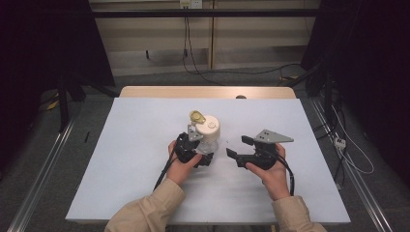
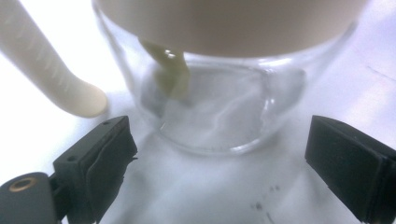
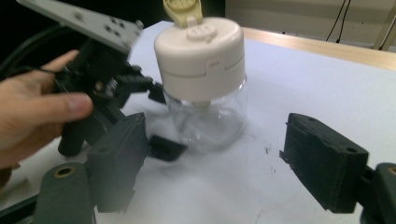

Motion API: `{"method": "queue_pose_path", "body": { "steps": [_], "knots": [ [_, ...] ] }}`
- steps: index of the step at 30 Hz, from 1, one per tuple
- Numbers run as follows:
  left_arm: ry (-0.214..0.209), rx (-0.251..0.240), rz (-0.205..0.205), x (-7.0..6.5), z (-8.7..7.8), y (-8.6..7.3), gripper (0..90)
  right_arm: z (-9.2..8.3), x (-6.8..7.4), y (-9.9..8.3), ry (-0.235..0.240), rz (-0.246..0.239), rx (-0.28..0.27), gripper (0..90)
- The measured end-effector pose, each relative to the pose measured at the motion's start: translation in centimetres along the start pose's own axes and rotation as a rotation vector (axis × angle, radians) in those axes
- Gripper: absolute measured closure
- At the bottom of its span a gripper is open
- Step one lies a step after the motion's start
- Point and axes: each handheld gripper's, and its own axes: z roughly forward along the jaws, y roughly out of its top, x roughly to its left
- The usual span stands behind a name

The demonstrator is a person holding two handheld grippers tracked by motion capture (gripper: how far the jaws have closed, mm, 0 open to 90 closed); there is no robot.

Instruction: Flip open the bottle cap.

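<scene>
One jar point(image 1: 209, 137) — between left hand-held gripper point(image 1: 202, 158) jaws, untouched

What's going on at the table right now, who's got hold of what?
A person holds tongs in each hand over a white-covered table. A clear glass jar with a cream lid, its yellowish flip cap open, stands upright in the middle. The left tongs are open around the jar's base, pads not touching it. The right tongs are open and empty beside the jar, facing it.
</scene>
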Motion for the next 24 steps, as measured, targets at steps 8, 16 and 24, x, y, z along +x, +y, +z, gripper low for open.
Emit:
{"method": "queue_pose_path", "body": {
  "steps": [8, 16, 24],
  "knots": [
    [-0.045, -0.100, -0.014, 1.3, -3.8, -2.0, 7.3, -1.4, -0.5, -2.4, -0.006, 0.011, 0.037, 20.5],
    [-0.043, -0.167, -0.015, 4.4, -9.0, -4.4, 6.8, -3.2, -1.0, -4.1, -0.017, 0.020, 0.046, 20.2],
    [-0.027, -0.231, -0.042, 6.9, -13.2, -7.6, 6.2, -4.5, -1.3, -5.3, -0.040, 0.003, 0.068, 19.7]
  ]
}}
